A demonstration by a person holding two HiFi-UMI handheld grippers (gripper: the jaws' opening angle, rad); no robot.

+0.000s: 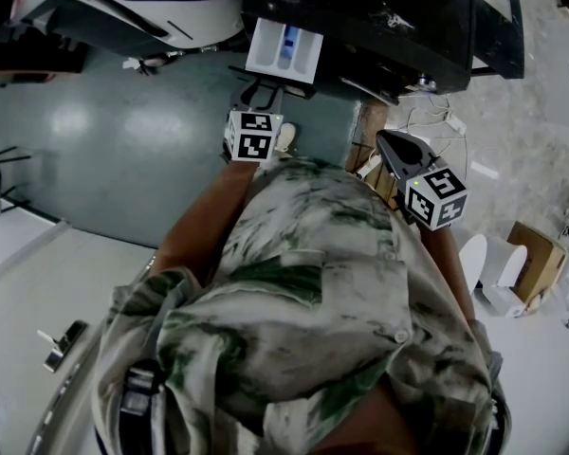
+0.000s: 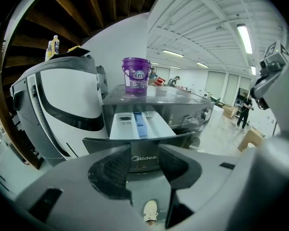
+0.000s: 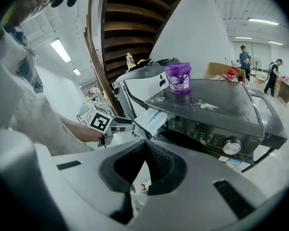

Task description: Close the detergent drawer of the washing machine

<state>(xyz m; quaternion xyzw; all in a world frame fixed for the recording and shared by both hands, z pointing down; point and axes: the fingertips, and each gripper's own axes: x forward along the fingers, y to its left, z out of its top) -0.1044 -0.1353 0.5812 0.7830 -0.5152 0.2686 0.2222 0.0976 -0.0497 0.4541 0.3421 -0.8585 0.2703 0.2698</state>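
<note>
While the left gripper (image 2: 145,165), jaws parted, faces the open detergent drawer (image 2: 140,125) straight ahead, the right gripper (image 3: 145,146) is clenched empty.

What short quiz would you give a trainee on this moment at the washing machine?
1. True or false: the detergent drawer stands pulled out of the washing machine.
2. What stands on top of the machine? A a purple bucket; B a folded towel; C a kettle.
3. Fill in: the jaws of the left tool are ____, with nothing gripped between them.
Key: 1 true; 2 A; 3 apart.
</note>
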